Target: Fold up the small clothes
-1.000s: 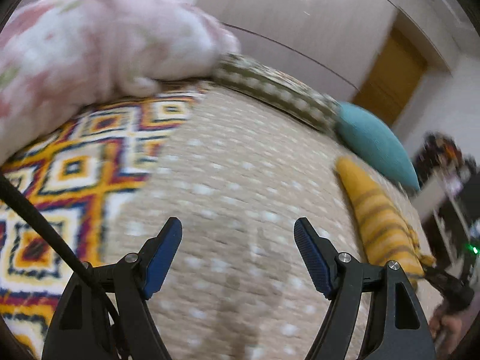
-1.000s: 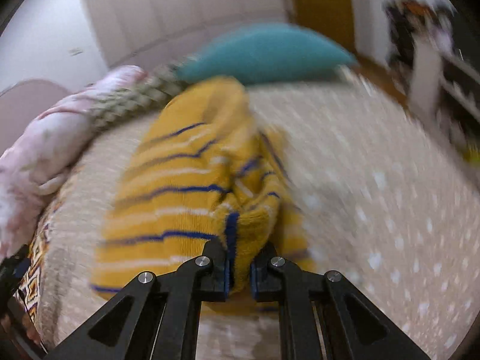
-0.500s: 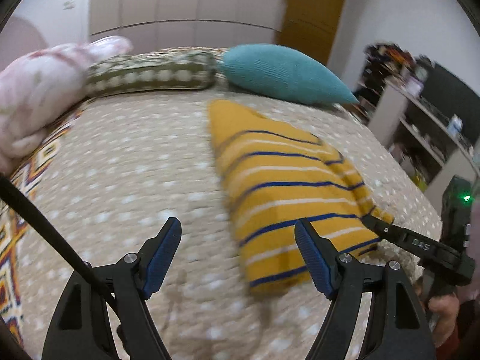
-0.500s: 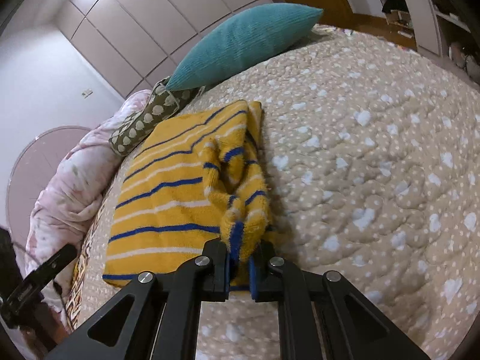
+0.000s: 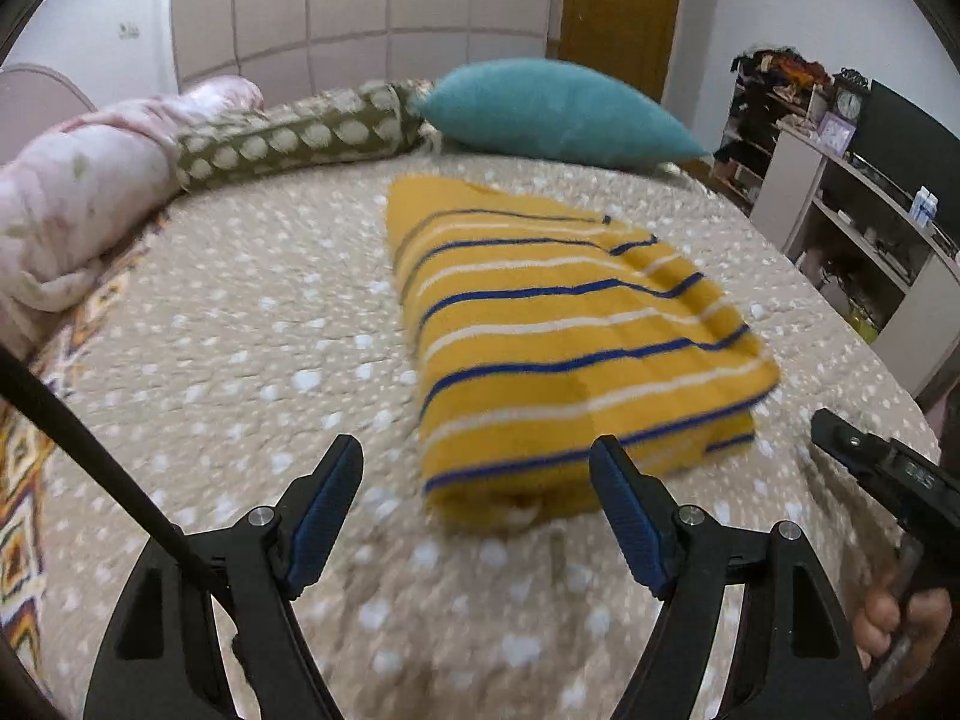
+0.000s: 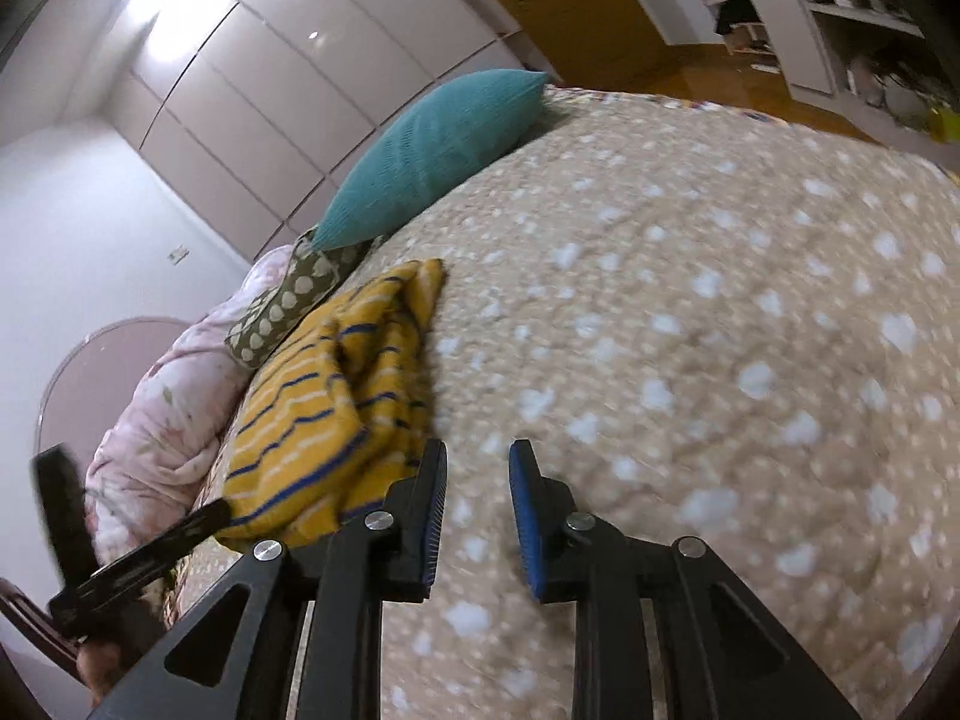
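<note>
A yellow sweater with blue and white stripes (image 5: 564,336) lies folded on the beige dotted bedspread (image 5: 252,324). My left gripper (image 5: 477,504) is open and empty, just in front of the sweater's near edge. In the right wrist view the sweater (image 6: 342,396) lies to the left. My right gripper (image 6: 477,510) is open and empty over the bedspread (image 6: 720,330), just right of the sweater's corner. The right gripper's body also shows in the left wrist view (image 5: 882,474) at the right edge.
A teal cushion (image 5: 558,114), an olive dotted pillow (image 5: 294,132) and a pink floral duvet (image 5: 66,198) line the far side of the bed. A patterned rug-like cover (image 5: 18,480) lies at the left. Shelves (image 5: 852,204) stand to the right of the bed.
My right gripper has let go of the sweater, opened and pulled back to the right. The sweater now lies folded. My left gripper has swung right to face it.
</note>
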Demonstrator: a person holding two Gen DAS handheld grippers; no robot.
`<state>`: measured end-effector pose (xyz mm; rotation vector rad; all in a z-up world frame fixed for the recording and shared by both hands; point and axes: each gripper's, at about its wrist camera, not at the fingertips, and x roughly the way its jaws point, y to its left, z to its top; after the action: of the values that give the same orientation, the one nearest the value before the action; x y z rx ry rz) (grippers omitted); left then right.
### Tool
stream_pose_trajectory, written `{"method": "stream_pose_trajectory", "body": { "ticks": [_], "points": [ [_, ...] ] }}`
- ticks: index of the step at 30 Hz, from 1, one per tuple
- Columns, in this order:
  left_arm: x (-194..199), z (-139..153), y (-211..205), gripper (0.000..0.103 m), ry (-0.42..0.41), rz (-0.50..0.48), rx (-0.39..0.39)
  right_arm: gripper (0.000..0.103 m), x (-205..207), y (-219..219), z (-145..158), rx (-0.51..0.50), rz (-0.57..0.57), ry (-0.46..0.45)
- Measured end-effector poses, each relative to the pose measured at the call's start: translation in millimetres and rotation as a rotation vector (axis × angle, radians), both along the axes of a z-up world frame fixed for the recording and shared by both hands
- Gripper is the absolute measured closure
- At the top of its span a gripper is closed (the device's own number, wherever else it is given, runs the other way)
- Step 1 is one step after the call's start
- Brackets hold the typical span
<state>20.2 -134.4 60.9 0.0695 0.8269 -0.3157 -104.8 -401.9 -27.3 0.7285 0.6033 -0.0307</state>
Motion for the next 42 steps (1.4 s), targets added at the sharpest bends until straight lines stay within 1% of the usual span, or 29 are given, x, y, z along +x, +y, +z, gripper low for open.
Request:
{"method": "stream_pose_trajectory", "body": {
  "ticks": [2,4,7,10,12,14,17,19,21,24,30,34,37,39,42],
  "points": [
    [-15,3,10,0.026,-0.018,0.025,-0.001,0.079,-6,-1,-6,0.016,-0.01,0.002],
    [-26,-1,25,0.025,-0.011,0.076,-0.014,0.079,-10,-1,-8,0.016,-0.017,0.004],
    [-31,-15,50,0.023,0.035,0.144,-0.032,0.079,-13,1,-9,-0.012,-0.028,0.016],
    [-30,-40,65,0.023,0.107,0.204,0.002,0.079,-15,3,-10,-0.035,-0.035,0.028],
    [-29,-53,71,0.023,0.138,0.22,0.01,0.079,-14,5,-11,-0.049,-0.039,0.036],
    [-28,-63,74,0.023,0.151,0.223,0.019,0.079,-13,7,-13,-0.067,-0.042,0.045],
    [-29,-67,73,0.018,0.128,0.217,0.027,0.078,-11,9,-16,-0.082,-0.051,0.053],
    [-27,-71,71,0.01,0.12,0.206,0.029,0.078,-9,9,-18,-0.084,-0.056,0.059],
    [-26,-76,67,0.004,0.108,0.196,0.044,0.078,-9,9,-19,-0.085,-0.06,0.062],
    [-26,-79,67,0.0,0.092,0.181,0.03,0.078,-7,11,-20,-0.102,-0.063,0.065],
    [-24,-80,68,0.0,0.093,0.163,0.024,0.075,-4,19,-18,-0.14,-0.067,0.073],
    [-26,-80,68,0.0,0.084,0.158,0.025,0.074,-4,19,-18,-0.142,-0.068,0.071],
    [-26,-80,68,0.0,0.093,0.161,0.027,0.074,-5,19,-18,-0.141,-0.069,0.067],
    [-28,-77,69,0.0,0.103,0.17,0.03,0.073,-6,20,-18,-0.135,-0.07,0.061],
    [-36,-69,69,0.0,0.099,0.212,0.04,0.073,-7,18,-20,-0.116,-0.069,0.047]
  ]
}}
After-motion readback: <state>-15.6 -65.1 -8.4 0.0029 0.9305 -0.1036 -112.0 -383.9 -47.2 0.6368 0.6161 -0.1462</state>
